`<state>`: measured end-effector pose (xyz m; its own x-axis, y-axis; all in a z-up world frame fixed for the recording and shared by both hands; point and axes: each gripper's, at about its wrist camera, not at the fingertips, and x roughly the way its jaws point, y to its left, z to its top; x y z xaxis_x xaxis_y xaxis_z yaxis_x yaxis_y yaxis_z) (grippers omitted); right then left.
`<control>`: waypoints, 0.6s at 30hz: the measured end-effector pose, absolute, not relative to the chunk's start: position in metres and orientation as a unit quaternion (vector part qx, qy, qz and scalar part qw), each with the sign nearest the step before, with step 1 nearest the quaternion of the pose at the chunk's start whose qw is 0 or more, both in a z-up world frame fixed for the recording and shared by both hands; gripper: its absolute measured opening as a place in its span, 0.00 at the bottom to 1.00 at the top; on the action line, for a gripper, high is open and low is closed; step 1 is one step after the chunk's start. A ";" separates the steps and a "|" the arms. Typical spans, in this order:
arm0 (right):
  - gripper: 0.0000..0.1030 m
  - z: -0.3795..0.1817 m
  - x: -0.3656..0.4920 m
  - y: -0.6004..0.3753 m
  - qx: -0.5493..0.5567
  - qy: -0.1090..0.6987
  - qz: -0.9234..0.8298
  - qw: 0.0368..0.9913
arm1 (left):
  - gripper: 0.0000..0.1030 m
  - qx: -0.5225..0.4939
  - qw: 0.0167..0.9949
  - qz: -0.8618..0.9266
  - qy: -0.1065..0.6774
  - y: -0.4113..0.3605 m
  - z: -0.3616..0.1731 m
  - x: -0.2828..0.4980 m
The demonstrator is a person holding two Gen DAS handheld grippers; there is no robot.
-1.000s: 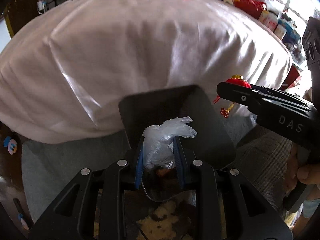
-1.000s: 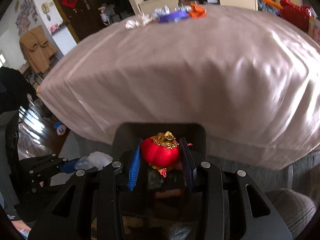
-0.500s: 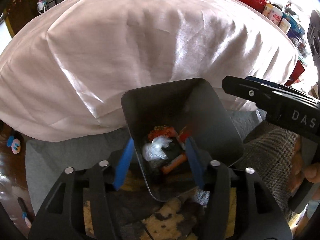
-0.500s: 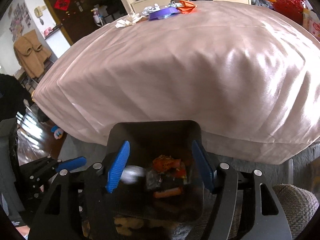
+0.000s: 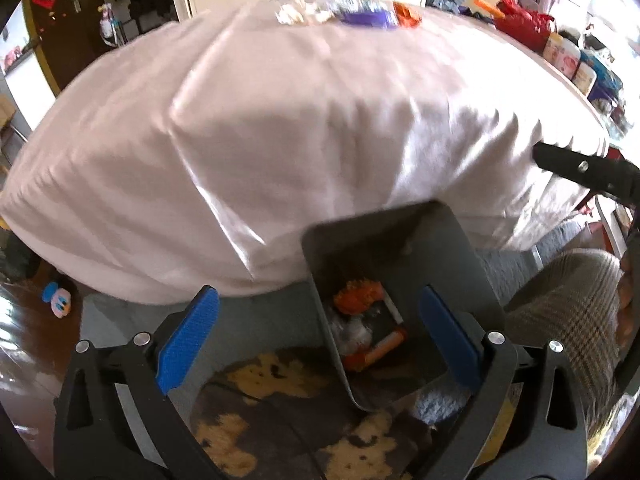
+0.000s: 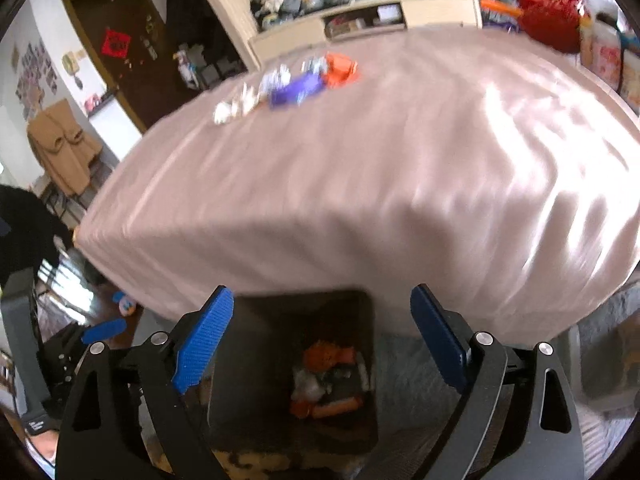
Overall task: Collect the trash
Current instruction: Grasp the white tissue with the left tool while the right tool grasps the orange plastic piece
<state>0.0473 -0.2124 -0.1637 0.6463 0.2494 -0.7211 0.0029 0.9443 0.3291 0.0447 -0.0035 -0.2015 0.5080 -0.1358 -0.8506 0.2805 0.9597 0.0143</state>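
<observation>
A dark grey bin (image 5: 440, 248) stands on the floor at the foot of the table and also shows in the right wrist view (image 6: 256, 360). It holds orange, white and dark scraps (image 5: 368, 320), seen too from the right wrist (image 6: 326, 380). My left gripper (image 5: 320, 332) is open and empty above the bin's left side. My right gripper (image 6: 322, 336) is open and empty above the bin. More trash (image 6: 288, 84) lies at the table's far side: white wrappers, a purple piece, an orange piece (image 5: 406, 14).
The table carries a pinkish cloth (image 5: 300, 112) that hangs down to the bin. Red bags and jars (image 5: 560, 44) stand at its right end. A patterned rug (image 5: 256, 420) and a small toy (image 5: 58, 298) lie on the floor. A plaid stool (image 5: 568, 312) is at right.
Both grippers opened: the left let go of the crumpled clear plastic, the right let go of the red lantern ornament, and both dropped into the bin. Both grippers have since lifted and tilted up.
</observation>
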 end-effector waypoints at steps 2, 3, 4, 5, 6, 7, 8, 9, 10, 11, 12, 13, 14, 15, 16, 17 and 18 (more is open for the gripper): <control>0.89 -0.148 0.055 -0.221 0.148 0.400 0.062 0.902 | 0.92 0.074 0.872 -0.119 0.468 0.000 -0.189 0.052; 0.89 -0.137 0.060 -0.226 0.142 0.391 0.055 0.908 | 0.92 0.073 0.875 -0.119 0.463 0.002 -0.184 0.056; 0.89 -0.129 0.065 -0.230 0.137 0.384 0.051 0.912 | 0.92 0.072 0.878 -0.118 0.458 0.003 -0.177 0.060; 0.89 -0.124 0.068 -0.232 0.135 0.379 0.048 0.914 | 0.92 0.072 0.881 -0.117 0.452 0.004 -0.171 0.066; 0.89 -0.116 0.073 -0.236 0.133 0.372 0.044 0.917 | 0.92 0.072 0.883 -0.115 0.449 0.004 -0.167 0.069; 0.89 -0.108 0.079 -0.241 0.131 0.364 0.040 0.921 | 0.92 0.072 0.886 -0.113 0.445 0.005 -0.161 0.076; 0.89 -0.103 0.085 -0.243 0.129 0.360 0.037 0.923 | 0.92 0.072 0.887 -0.112 0.441 0.006 -0.156 0.081; 0.89 -0.098 0.090 -0.246 0.126 0.357 0.033 0.925 | 0.92 0.072 0.889 -0.110 0.438 0.007 -0.152 0.086; 0.89 -0.093 0.096 -0.248 0.124 0.355 0.028 0.926 | 0.92 0.073 0.891 -0.108 0.434 0.007 -0.146 0.092; 0.89 -0.089 0.103 -0.250 0.122 0.352 0.025 0.928 | 0.92 0.072 0.893 -0.109 0.430 0.007 -0.141 0.099; 0.89 -0.085 0.109 -0.252 0.120 0.351 0.024 0.928 | 0.92 0.073 0.895 -0.110 0.427 0.007 -0.136 0.106; 0.89 -0.082 0.116 -0.253 0.117 0.350 0.022 0.929 | 0.92 0.073 0.896 -0.110 0.424 0.007 -0.133 0.111; 0.89 -0.079 0.124 -0.254 0.114 0.350 0.020 0.930 | 0.92 0.074 0.897 -0.109 0.421 0.007 -0.130 0.118; 0.89 -0.077 0.129 -0.254 0.111 0.350 0.019 0.930 | 0.92 0.074 0.898 -0.108 0.419 0.007 -0.126 0.126; 0.89 -0.075 0.138 -0.254 0.108 0.350 0.018 0.930 | 0.92 0.075 0.899 -0.108 0.418 0.007 -0.124 0.133; 0.89 -0.074 0.144 -0.254 0.107 0.351 0.019 0.930 | 0.92 0.075 0.900 -0.107 0.417 0.006 -0.123 0.139; 0.89 -0.073 0.151 -0.253 0.105 0.351 0.019 0.930 | 0.92 0.075 0.900 -0.108 0.415 0.005 -0.120 0.149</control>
